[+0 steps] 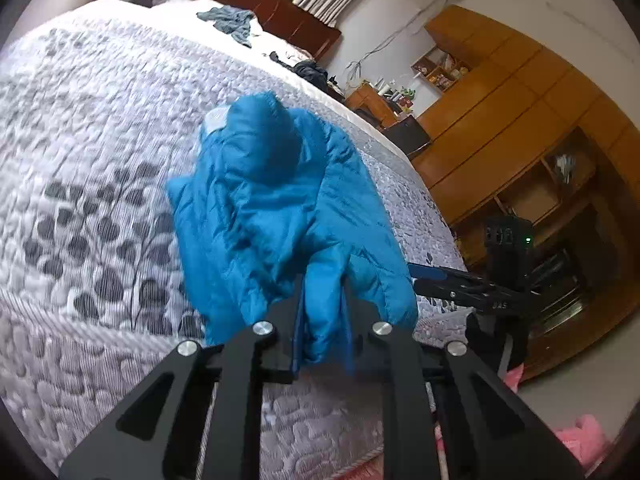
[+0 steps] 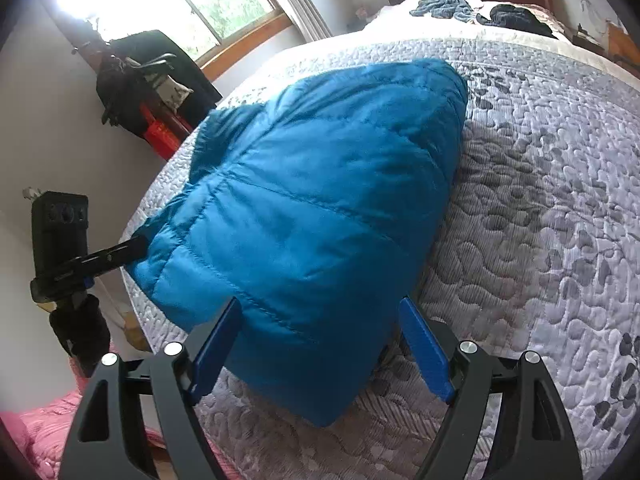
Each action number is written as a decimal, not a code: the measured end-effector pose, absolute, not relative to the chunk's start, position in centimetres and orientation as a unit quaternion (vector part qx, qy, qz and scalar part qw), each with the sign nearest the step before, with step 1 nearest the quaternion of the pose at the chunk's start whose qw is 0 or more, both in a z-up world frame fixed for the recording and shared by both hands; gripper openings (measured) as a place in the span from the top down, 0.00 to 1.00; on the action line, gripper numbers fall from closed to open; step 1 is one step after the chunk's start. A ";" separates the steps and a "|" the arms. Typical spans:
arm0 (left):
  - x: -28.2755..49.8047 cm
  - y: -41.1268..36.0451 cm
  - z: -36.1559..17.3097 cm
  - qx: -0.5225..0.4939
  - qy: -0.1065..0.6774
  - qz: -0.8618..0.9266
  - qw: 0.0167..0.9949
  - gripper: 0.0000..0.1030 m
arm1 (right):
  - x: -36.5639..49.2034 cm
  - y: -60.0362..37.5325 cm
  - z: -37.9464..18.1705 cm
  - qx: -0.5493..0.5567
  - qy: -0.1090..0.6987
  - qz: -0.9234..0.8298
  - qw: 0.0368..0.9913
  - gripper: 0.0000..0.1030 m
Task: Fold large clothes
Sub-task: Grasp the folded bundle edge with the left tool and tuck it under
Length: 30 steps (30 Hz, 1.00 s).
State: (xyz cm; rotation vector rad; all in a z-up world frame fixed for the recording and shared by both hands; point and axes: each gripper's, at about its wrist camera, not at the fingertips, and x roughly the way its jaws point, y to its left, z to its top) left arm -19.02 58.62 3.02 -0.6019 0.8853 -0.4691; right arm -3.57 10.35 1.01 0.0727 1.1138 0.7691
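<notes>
A blue puffer jacket (image 1: pixel 280 200) lies bunched on the quilted bed (image 1: pixel 80 160). My left gripper (image 1: pixel 324 292) is shut on a fold at the jacket's near edge, with blue fabric bulging between its fingers. In the right wrist view the jacket (image 2: pixel 320 184) is a broad folded mound. My right gripper (image 2: pixel 320 304) stands open, its blue pads (image 2: pixel 424 348) on either side of the jacket's near corner. The left gripper (image 2: pixel 136 247) reaches into the jacket's left edge. The right gripper (image 1: pixel 418 280) shows at the jacket's right side.
A grey-blue garment (image 1: pixel 230 20) and a dark garment (image 1: pixel 310 70) lie near the wooden headboard (image 1: pixel 272 8). Wooden cabinets (image 1: pixel 500 120) stand right of the bed. Pink fabric (image 1: pixel 584 436) lies on the floor. A dark coat (image 2: pixel 140 80) hangs by the window.
</notes>
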 end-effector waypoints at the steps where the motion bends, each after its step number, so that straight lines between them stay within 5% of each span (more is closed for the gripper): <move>1: -19.3 58.9 2.5 -0.289 0.422 -0.221 0.830 0.88 | -3.5 10.4 0.8 0.034 0.517 0.357 0.778 0.21; 13: -19.2 59.7 -3.7 -0.321 0.463 -0.212 0.799 0.86 | -3.3 11.0 -0.8 0.025 0.529 0.361 0.767 0.19; 26: -19.7 58.0 -2.0 -0.293 0.450 -0.210 0.817 0.82 | -2.9 10.6 -1.0 0.036 0.525 0.364 0.769 0.17; 30: -19.7 58.4 0.6 -0.281 0.435 -0.210 0.829 0.58 | -2.8 9.6 -0.3 0.049 0.517 0.371 0.770 0.17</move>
